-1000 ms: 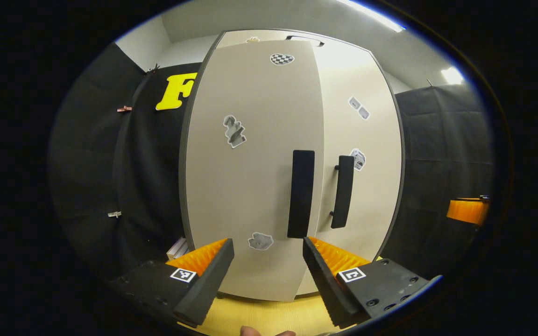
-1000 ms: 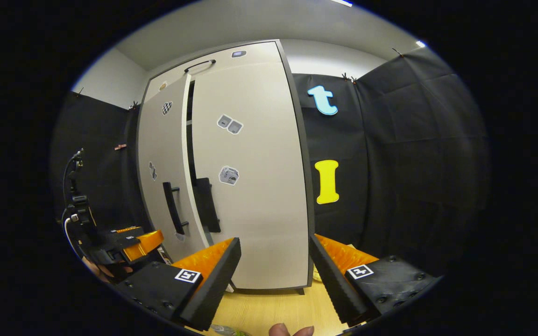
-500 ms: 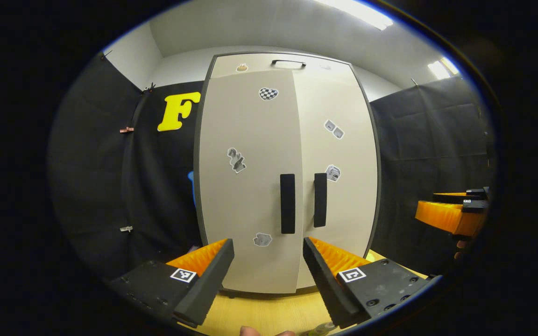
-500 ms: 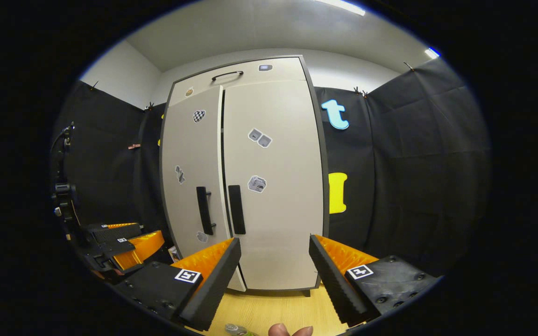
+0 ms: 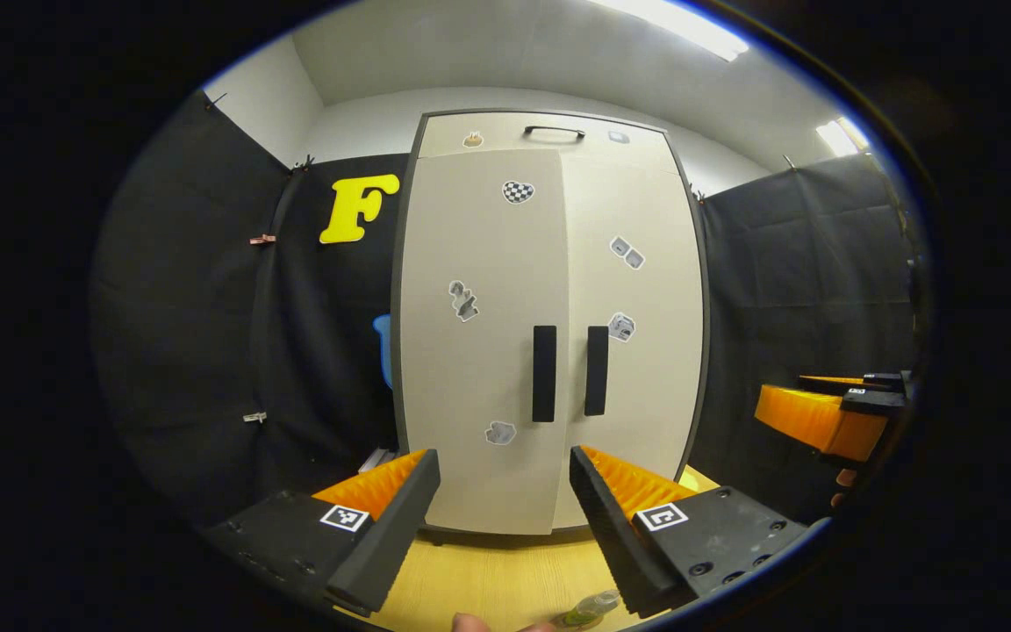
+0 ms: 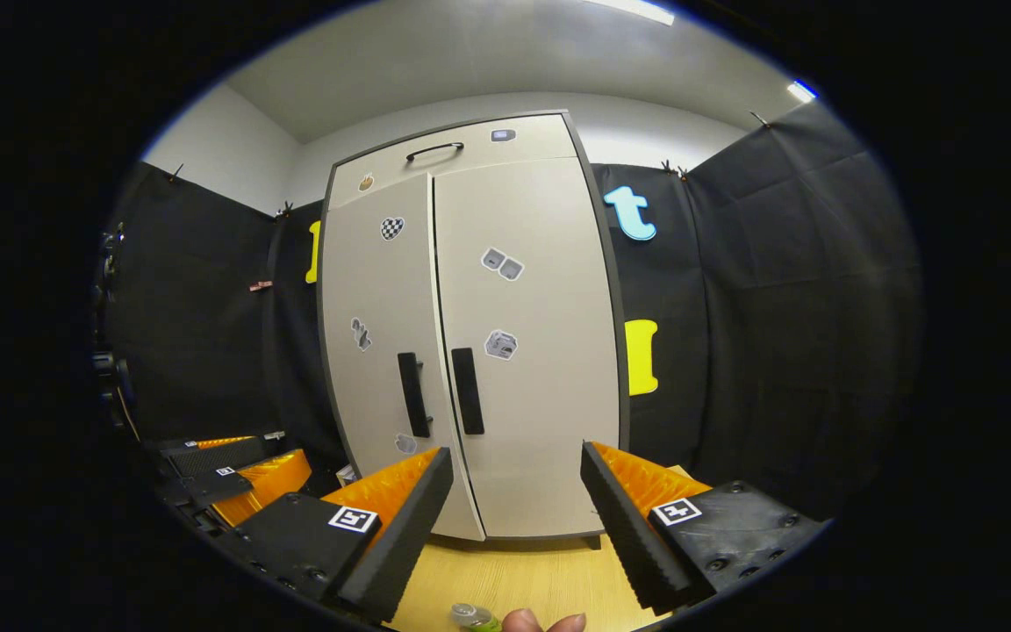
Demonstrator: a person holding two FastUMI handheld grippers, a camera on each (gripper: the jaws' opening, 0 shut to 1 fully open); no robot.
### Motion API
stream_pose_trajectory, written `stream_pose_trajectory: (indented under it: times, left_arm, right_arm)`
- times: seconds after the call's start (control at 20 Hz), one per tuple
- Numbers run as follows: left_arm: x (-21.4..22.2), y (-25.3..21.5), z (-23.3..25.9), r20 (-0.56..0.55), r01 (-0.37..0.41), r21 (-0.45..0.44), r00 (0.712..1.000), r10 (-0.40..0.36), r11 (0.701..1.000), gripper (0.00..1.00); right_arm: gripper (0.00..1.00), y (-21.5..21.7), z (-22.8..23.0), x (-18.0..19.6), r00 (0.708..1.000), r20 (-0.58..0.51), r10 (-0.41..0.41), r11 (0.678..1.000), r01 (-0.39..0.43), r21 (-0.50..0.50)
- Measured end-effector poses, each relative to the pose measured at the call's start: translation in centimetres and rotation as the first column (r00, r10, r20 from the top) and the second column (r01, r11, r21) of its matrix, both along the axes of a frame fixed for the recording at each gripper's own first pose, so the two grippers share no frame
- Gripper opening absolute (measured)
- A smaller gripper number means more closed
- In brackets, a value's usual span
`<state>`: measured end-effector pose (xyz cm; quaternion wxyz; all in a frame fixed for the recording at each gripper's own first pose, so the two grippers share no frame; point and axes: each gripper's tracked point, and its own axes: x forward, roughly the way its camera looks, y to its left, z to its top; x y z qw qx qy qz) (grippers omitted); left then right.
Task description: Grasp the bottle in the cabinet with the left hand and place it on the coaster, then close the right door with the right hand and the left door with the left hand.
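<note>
Both doors shut, task looks complete

Your left door [image 5: 479, 351] has swung flush with the right door [image 5: 628, 351] since a second ago, closing the cabinet [image 6: 470, 149]. The left gripper [image 5: 504, 518] and right gripper [image 6: 514, 527] both gape wide, empty. The bottle [image 5: 589, 607] sits at the desk's [image 5: 488, 579] near edge; nothing blocks you.

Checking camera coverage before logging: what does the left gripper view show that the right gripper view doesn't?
The left gripper view adds the right gripper, open, at its right edge. The right gripper view adds the left gripper, open, at its lower left. Both share the cabinet with both doors looking shut, the wooden table and the bottle at the bottom edge.
</note>
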<state>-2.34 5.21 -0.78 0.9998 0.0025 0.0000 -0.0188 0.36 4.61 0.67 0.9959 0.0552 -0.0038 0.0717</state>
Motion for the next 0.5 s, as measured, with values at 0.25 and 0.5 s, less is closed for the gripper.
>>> stream_pose_trajectory:
  times: [0.25, 0.5]
  left_arm:
    - [-0.6, 0.6, -0.1, 0.002, -0.013, -0.008, 1.0, 0.013, 1.0, 0.95]
    - [-1.0, 1.3, 0.0, 0.004, -0.023, -0.006, 1.0, 0.023, 1.0, 0.95]
  right_arm:
    - [0.98, -0.2, 0.0, 0.0, 1.0, -0.009, -0.011, 1.0, 0.011, -0.01]
    - [0.98, 0.4, -0.2, -0.1, 1.0, -0.005, -0.005, 1.0, 0.005, -0.03]
